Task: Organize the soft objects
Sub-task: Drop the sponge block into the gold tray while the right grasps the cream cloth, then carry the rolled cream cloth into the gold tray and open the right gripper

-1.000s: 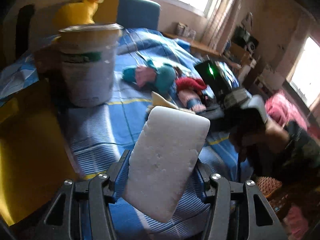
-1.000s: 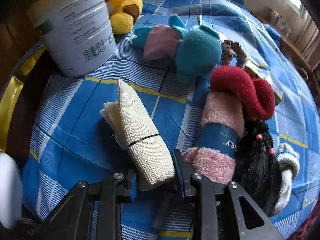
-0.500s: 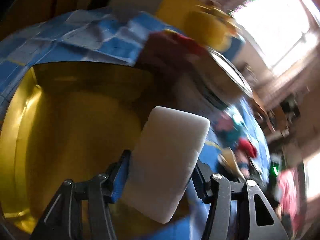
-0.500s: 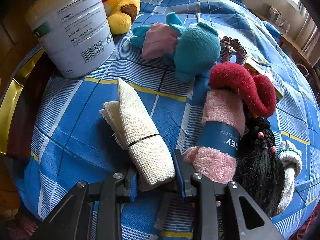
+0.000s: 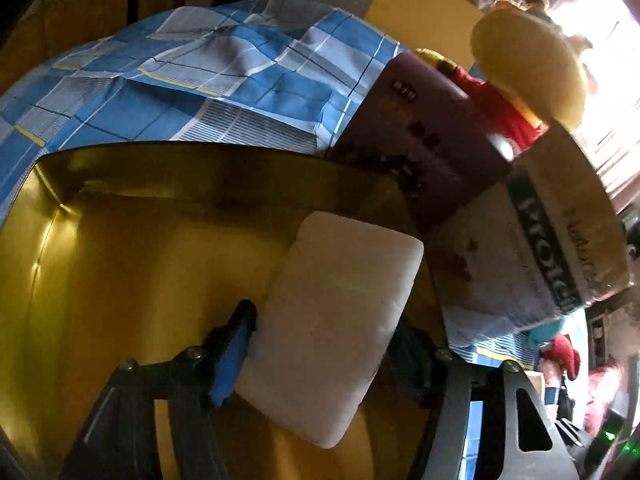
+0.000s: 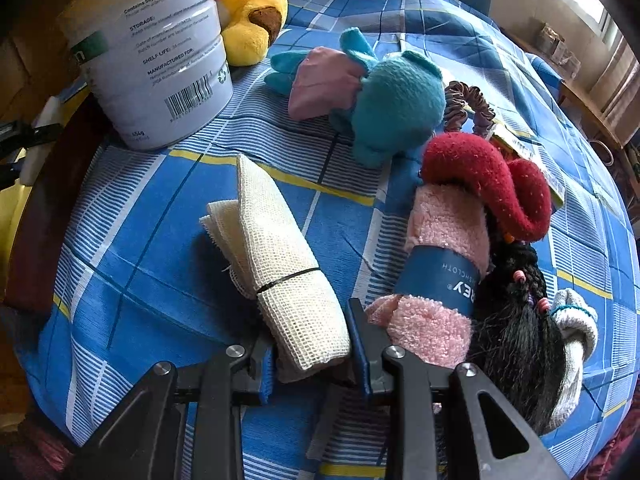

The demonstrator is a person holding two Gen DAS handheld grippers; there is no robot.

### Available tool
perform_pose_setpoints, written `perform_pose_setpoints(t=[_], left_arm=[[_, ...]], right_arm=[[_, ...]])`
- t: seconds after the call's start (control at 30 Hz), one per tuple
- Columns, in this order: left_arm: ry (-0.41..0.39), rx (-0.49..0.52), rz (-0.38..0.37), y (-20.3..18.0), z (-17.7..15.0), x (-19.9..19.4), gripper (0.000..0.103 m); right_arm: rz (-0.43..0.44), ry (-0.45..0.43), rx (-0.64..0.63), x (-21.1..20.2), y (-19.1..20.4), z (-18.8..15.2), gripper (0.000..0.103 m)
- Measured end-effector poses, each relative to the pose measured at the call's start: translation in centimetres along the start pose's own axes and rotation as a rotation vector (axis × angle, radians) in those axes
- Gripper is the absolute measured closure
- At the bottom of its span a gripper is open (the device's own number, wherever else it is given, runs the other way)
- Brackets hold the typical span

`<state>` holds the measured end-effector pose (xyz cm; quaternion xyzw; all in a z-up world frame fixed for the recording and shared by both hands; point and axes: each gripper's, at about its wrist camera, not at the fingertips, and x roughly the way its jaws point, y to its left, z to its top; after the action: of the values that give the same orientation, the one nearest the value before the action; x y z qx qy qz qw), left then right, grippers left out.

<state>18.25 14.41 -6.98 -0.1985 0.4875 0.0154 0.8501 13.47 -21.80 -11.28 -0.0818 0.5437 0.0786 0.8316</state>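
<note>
My left gripper (image 5: pixel 320 352) hangs over the inside of a yellow box (image 5: pixel 120 280) with a white sponge (image 5: pixel 336 312) between its pads. Its jaws are opening, though both pads still touch the sponge's sides. On the blue checked cloth (image 6: pixel 160 248), my right gripper (image 6: pixel 310 352) is shut on the near end of a cream mesh cloth roll (image 6: pixel 276 248) that lies there. Close to the right of it lie a pink washcloth roll (image 6: pixel 436 248), a red woolly piece (image 6: pixel 480 176), a black braided hairpiece (image 6: pixel 512 312) and a white sock (image 6: pixel 576 328).
A white tub (image 6: pixel 160 60) stands at the cloth's back left, next to the yellow box. A yellow plush bear (image 6: pixel 252 20) sits behind it. A teal and pink plush (image 6: pixel 392 108) and a brown scrunchie (image 6: pixel 468 104) lie further back. A maroon flap (image 5: pixel 424 140) rises at the box's far corner.
My left gripper has swung with the sponge from above the checked cloth to over the yellow box, rolling as it went. The right gripper has kept still on the mesh roll.
</note>
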Motion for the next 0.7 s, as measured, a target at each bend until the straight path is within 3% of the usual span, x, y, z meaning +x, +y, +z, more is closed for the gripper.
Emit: perform_pose_setpoints(t=[0.03,0.1,0.17,0.3,0.47,0.57,0.7], left_arm=[[0.002,0.005,0.007,0.1,0.1,0.2,0.028],[0.005,0.024,0.025,0.0,0.2,0.4,0.011],[-0.003,0.035,0.051,0.1,0.0,0.0,0.004],[-0.078,0.06,0.085,0.6,-1.4,-2.4,0.003],[-0.242,0.148,0.096,1.2,-4.4,-7.0,0.0],[-0.31,0.209,0.114,1.6,-5.9,-9.3,0.0],[-0.34,0.224,0.112,2.9,-7.2,-11.5,0.0]], right_arm=[[-0.001,-0.001,-0.001,0.0,0.0,0.0,0.073],[0.0,-0.002,-0.002,0.1,0.2,0.0,0.073],[0.003,-0.002,0.001,0.1,0.1,-0.1,0.073],[0.009,-0.007,0.008,0.0,0.0,0.0,0.073],[0.02,-0.013,0.043,-0.9,-0.5,0.2,0.073],[0.056,-0.065,0.081,-3.2,-0.9,1.1,0.073],[0.069,-0.159,0.132,-7.3,-1.8,4.2,0.073]])
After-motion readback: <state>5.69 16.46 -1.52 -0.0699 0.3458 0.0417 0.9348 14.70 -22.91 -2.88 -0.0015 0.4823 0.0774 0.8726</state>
